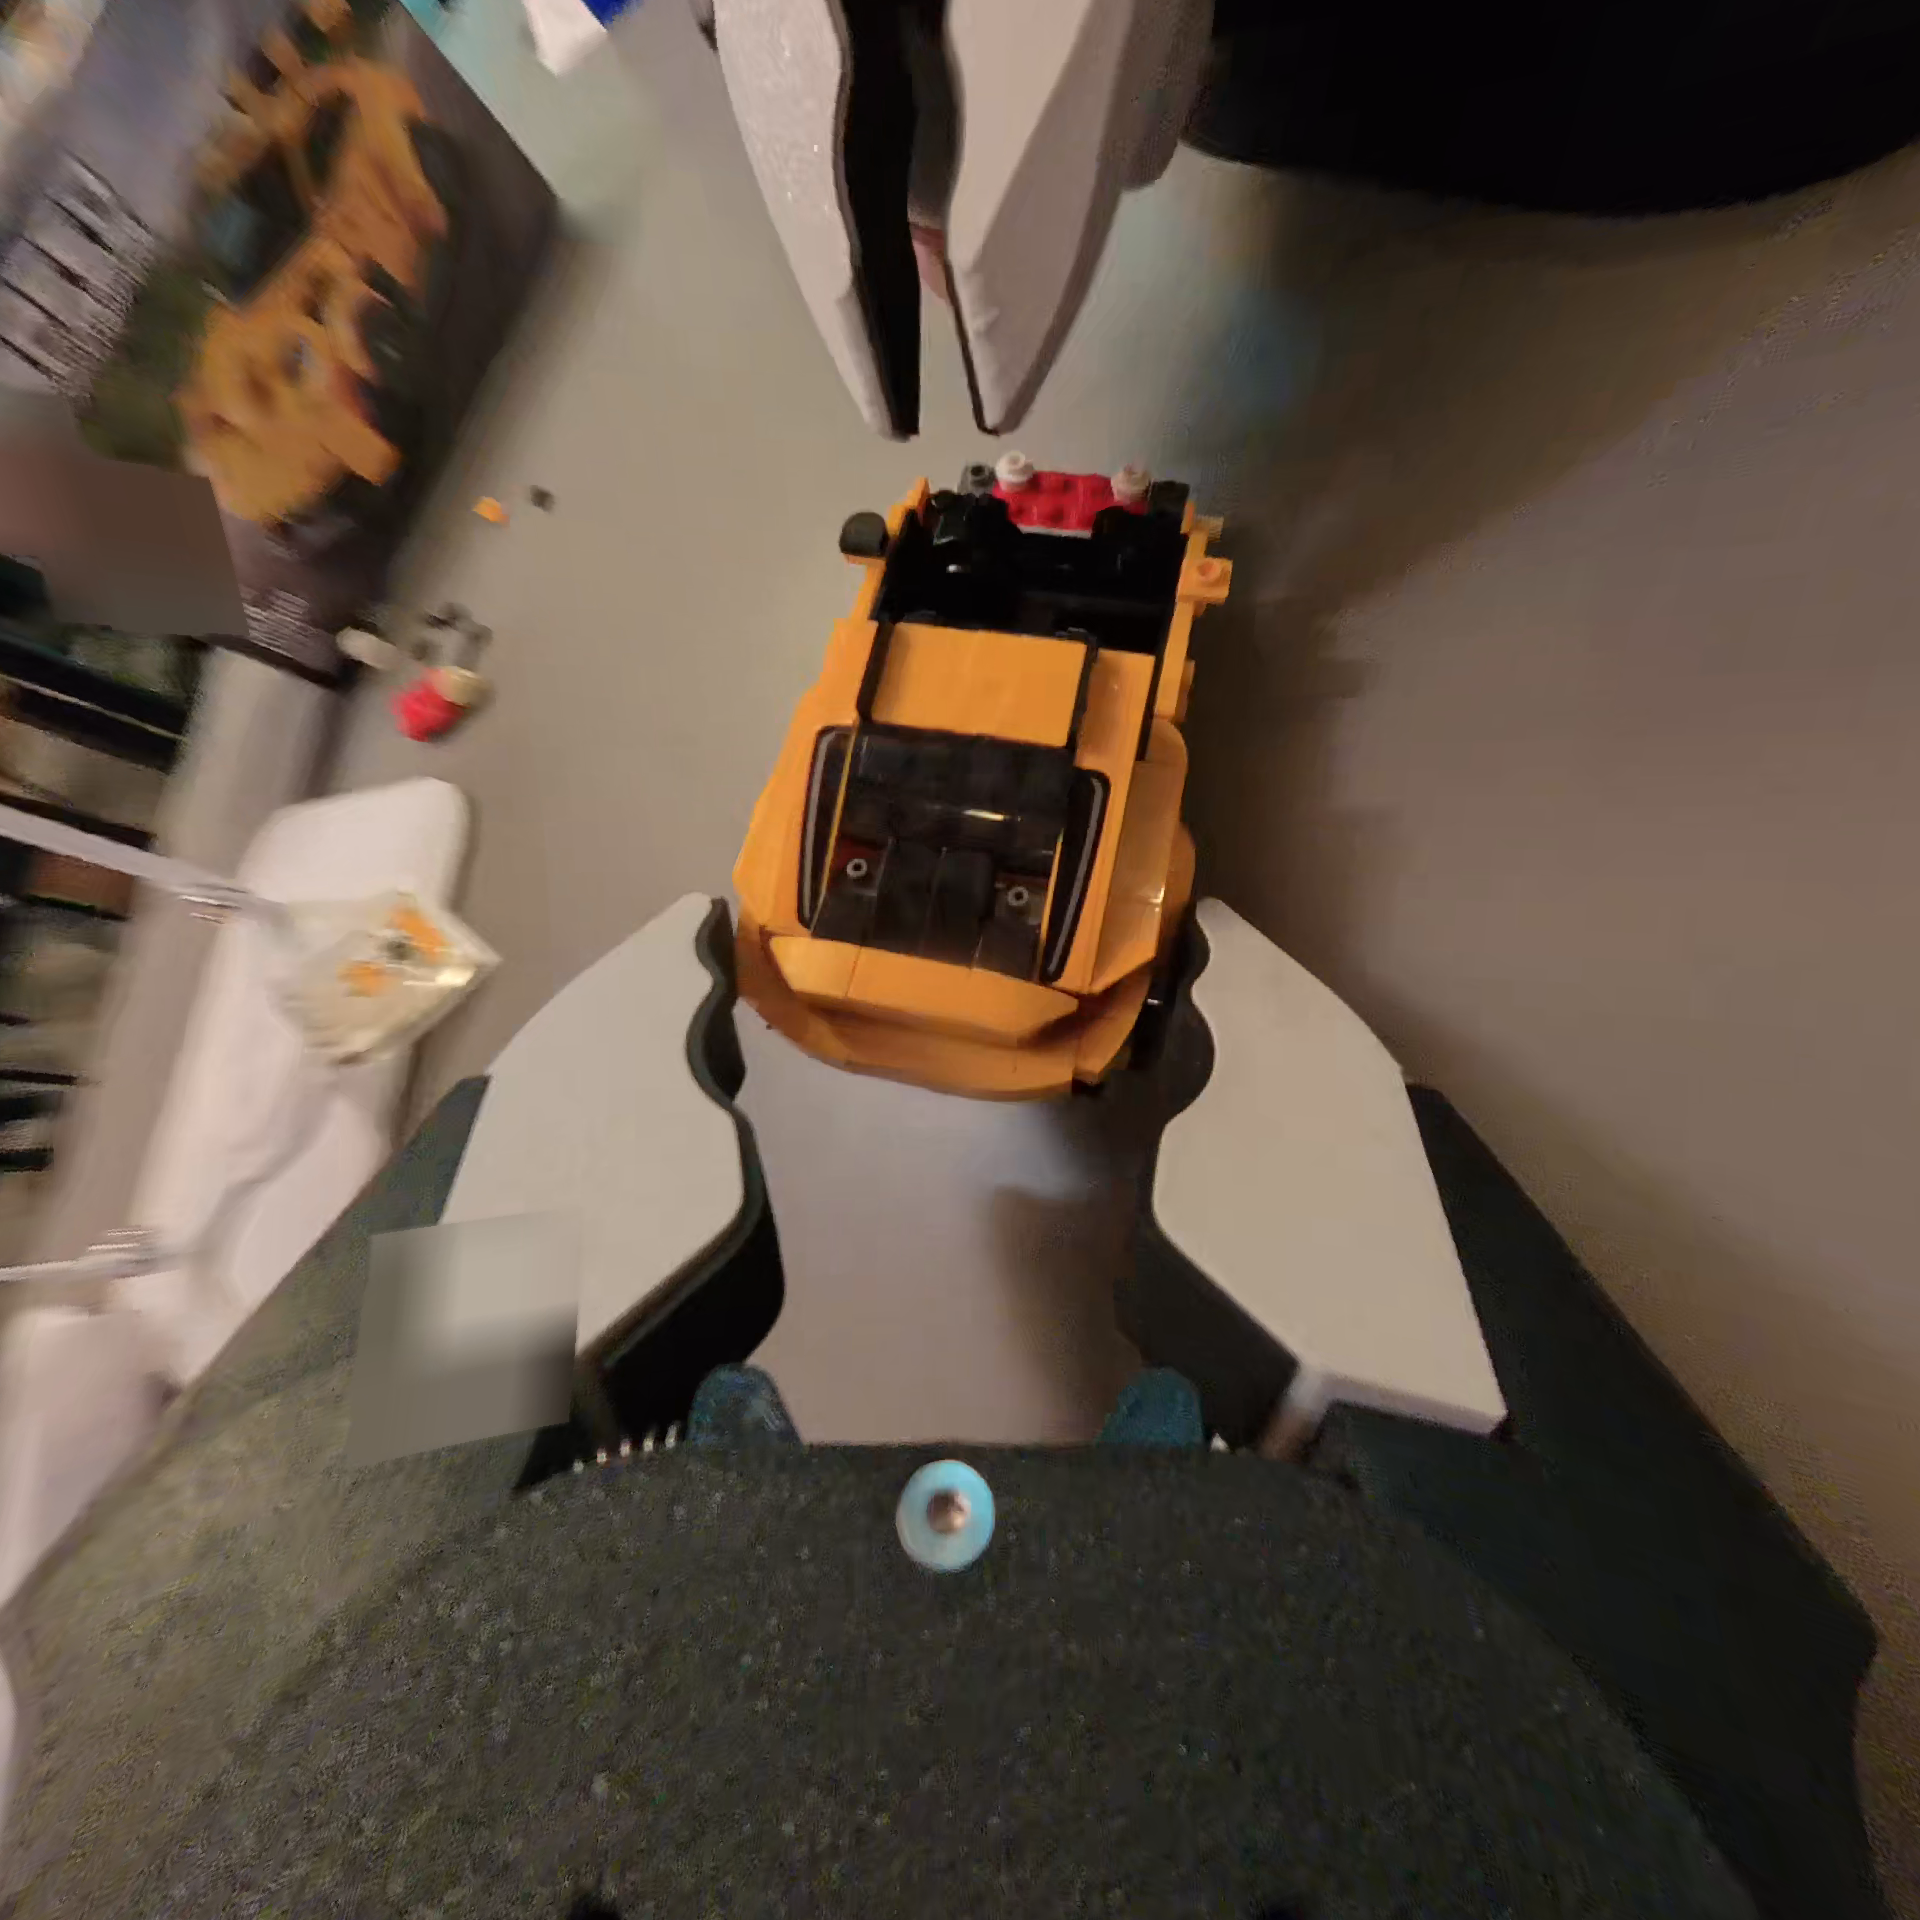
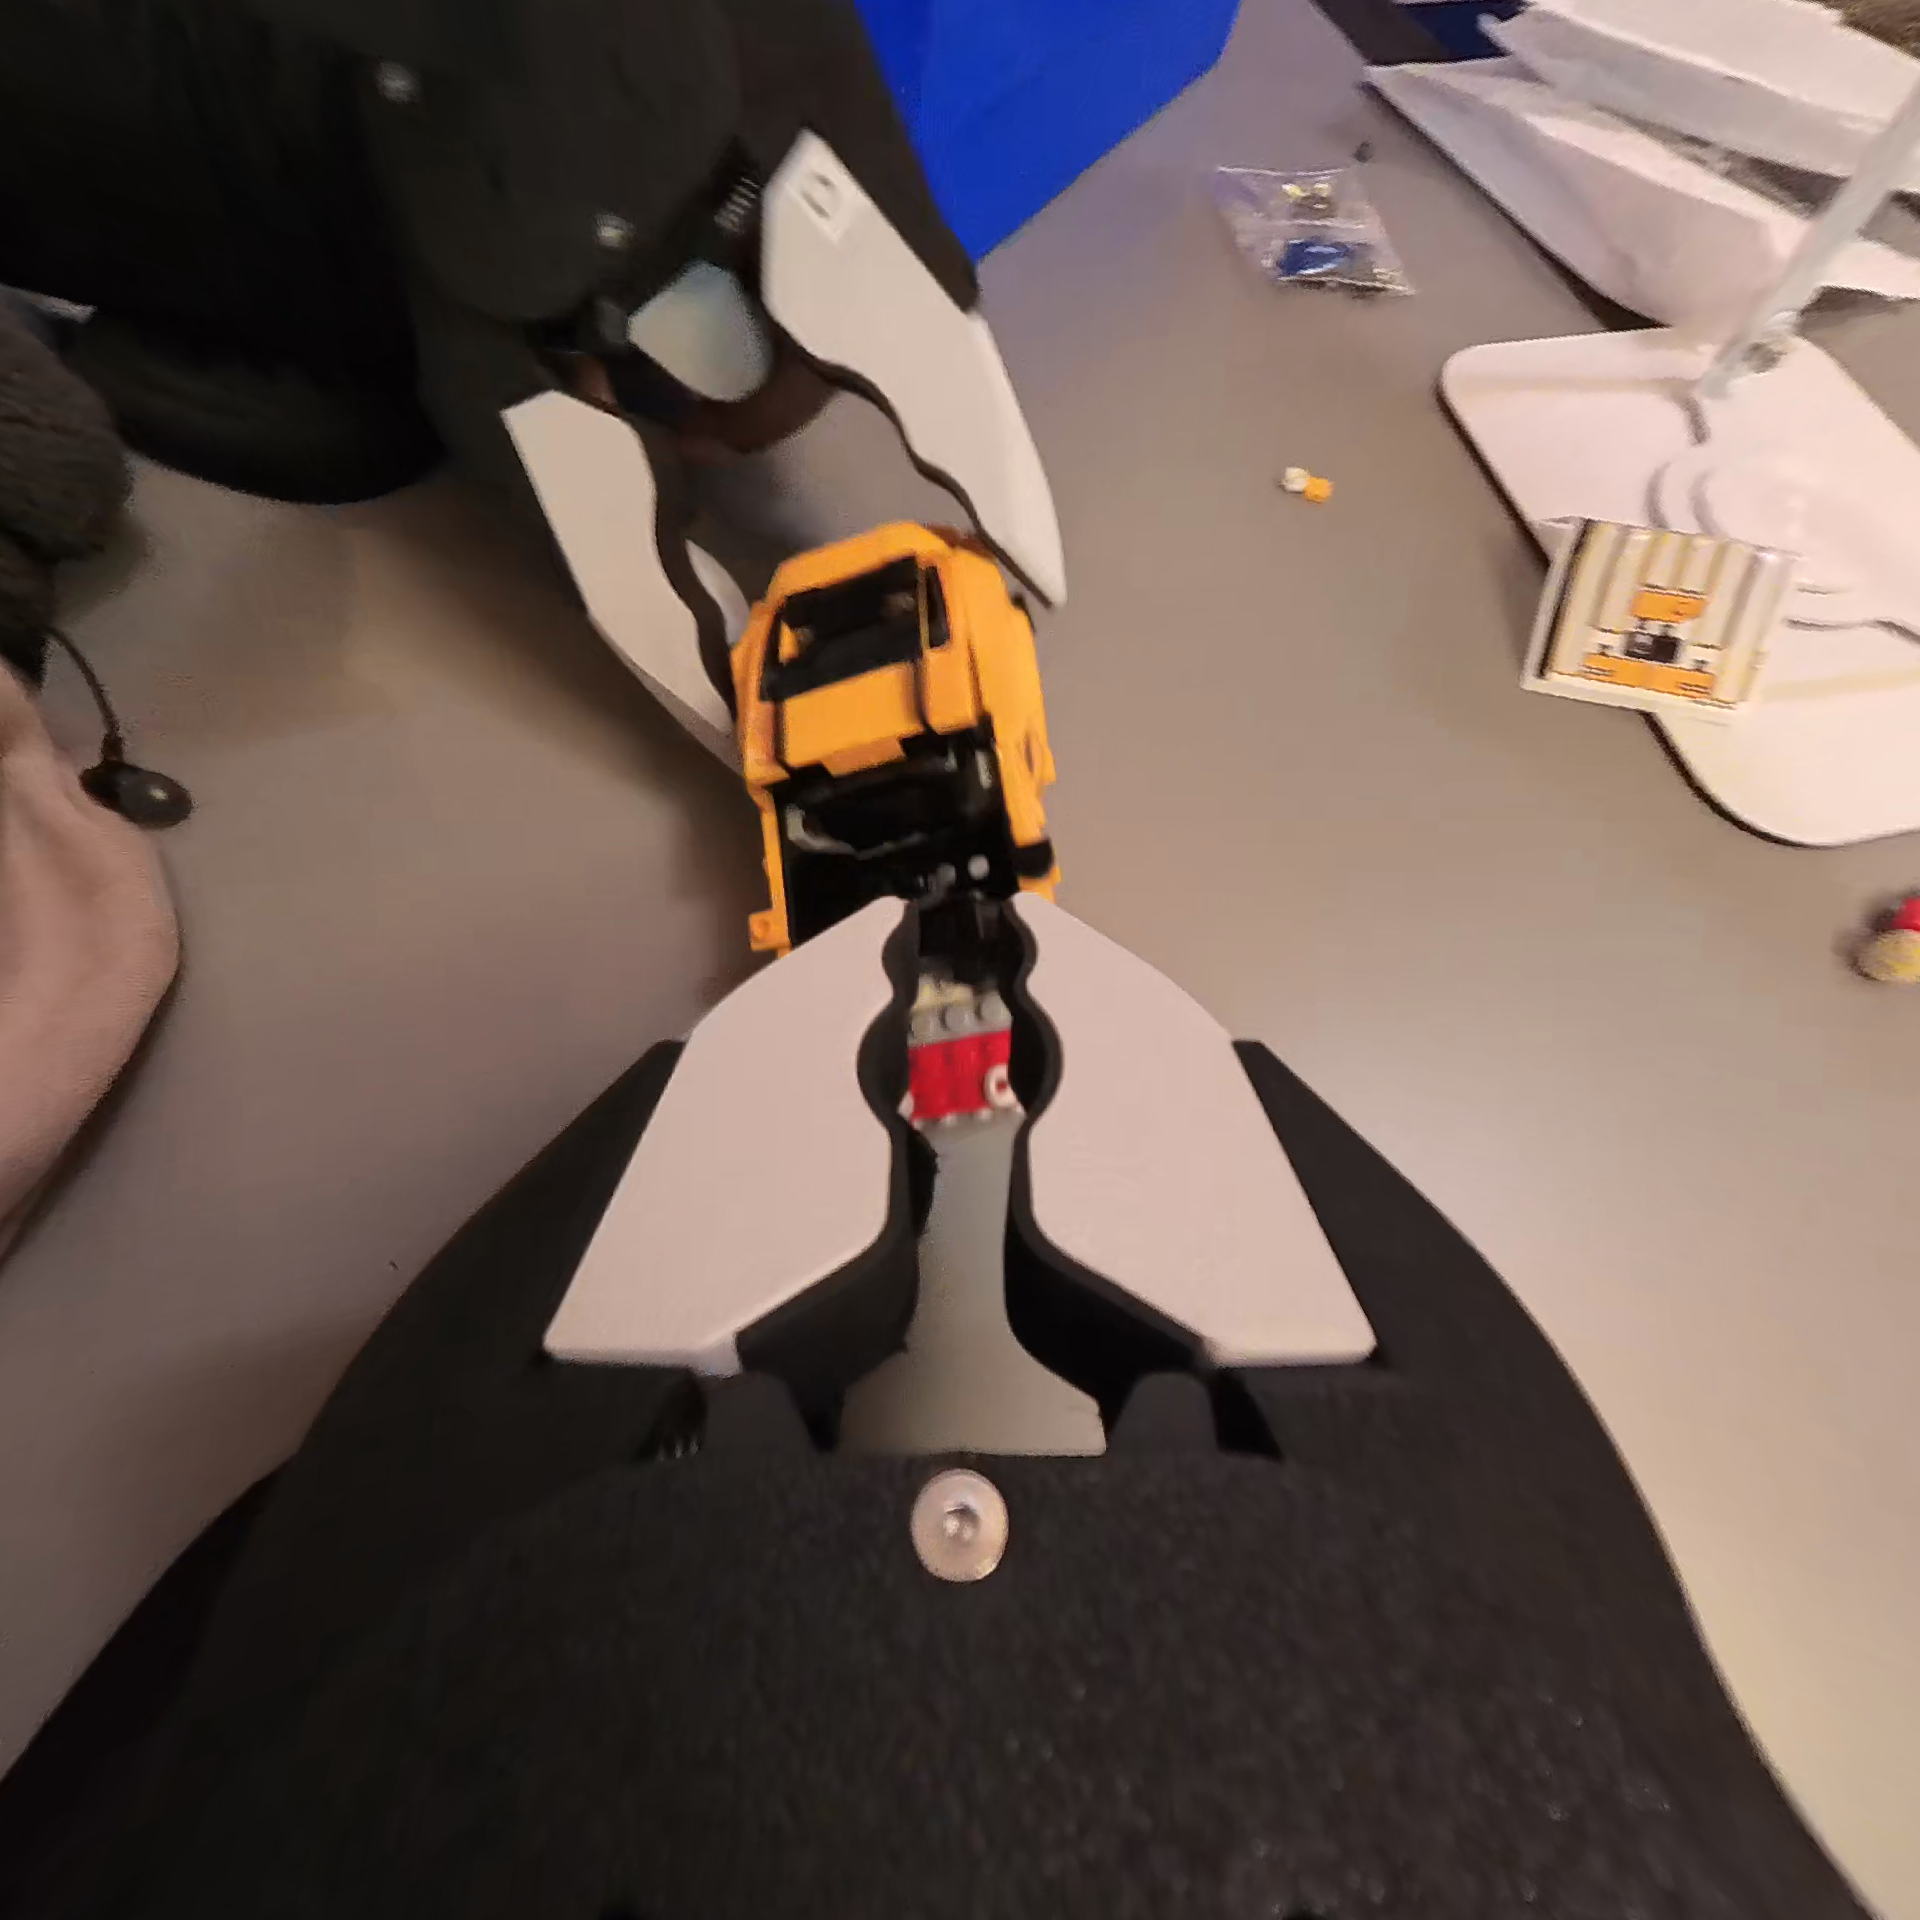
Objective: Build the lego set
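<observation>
On the grey worktop (image 1: 1507,727) lies one orange brick car (image 1: 977,686). Its long axis runs straight from the left tongs (image 1: 956,935) to the right tongs (image 2: 956,914), which face each other along it. The left tongs stand wide and straddle the car's glazed orange end. Their pads (image 1: 717,977) lie at its flanks, but the blur hides whether they press. The right tongs are narrow, with a slit between the tips, just off the car's red studded end (image 1: 1049,488), so the left pair is the nearer. Off to the side there is one box (image 1: 260,312), one clear bag of orange bits (image 1: 384,966), a second bag (image 2: 1309,229) and one red-topped loose piece (image 1: 436,696).
</observation>
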A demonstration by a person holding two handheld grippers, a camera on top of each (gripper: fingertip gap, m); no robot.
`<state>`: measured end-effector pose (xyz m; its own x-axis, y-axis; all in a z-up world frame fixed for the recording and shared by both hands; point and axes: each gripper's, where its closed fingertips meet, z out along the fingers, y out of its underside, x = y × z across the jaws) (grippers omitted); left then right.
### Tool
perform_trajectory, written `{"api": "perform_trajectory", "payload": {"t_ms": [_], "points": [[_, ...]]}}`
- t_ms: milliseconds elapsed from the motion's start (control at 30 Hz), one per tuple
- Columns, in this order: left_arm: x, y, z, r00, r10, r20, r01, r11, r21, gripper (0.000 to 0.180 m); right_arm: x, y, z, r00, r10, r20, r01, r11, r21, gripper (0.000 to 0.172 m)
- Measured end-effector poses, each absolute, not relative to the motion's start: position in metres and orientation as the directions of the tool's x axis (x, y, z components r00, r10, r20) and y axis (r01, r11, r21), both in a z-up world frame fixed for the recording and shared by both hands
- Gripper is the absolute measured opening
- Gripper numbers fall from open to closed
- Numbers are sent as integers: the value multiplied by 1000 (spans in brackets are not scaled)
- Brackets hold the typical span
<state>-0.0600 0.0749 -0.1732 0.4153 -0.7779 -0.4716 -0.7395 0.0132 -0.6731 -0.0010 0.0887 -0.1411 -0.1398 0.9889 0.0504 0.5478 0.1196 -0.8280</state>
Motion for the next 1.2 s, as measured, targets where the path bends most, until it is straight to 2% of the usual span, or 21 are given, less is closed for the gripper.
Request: {"api": "perform_trajectory", "payload": {"t_ms": [133, 267, 467, 667, 833, 900, 1000, 1100, 1200], "points": [[-66, 89, -144, 278, -544, -791, -873, 200, -445, 80, 12, 107, -131, -42, 998, 39, 510, 55, -858, 14], [-65, 89, -131, 22, -379, -925, -946, 291, -142, 79, 22, 117, -134, 15, 999, 48, 502, 34, -864, 14], [-59, 81, -105, -366, -261, -893, -893, 369, 258, 79, 23, 120, -137, 48, 998, 46, 456, 19, -890, 14], [-45, 72, -92, -700, -137, -701, -677, 442, 589, 79, 28, 127, -127, 99, 995, 7, 387, -32, -922, 13], [-27, 60, -94, -818, -105, -565, -535, 499, 682, 79, 25, 116, -122, 56, 998, 31, 375, 8, -927, 13], [-22, 58, -95, -826, -116, -552, -527, 510, 680, 79, 25, 93, -112, -68, 997, 39, 346, 60, -936, 12], [-18, 55, -96, -817, -125, -564, -540, 510, 669, 79, 34, 61, -114, -230, 972, 48, 396, 138, -908, 19], [-16, 52, -98, -802, -135, -582, -560, 509, 654, 79, 42, 53, -140, -296, 933, 204, 511, 335, -792, 38], [-13, 50, -100, -796, -125, -592, -561, 518, 646, 79, 34, 50, -169, -347, 873, 343, 586, 487, -647, 44]]}}
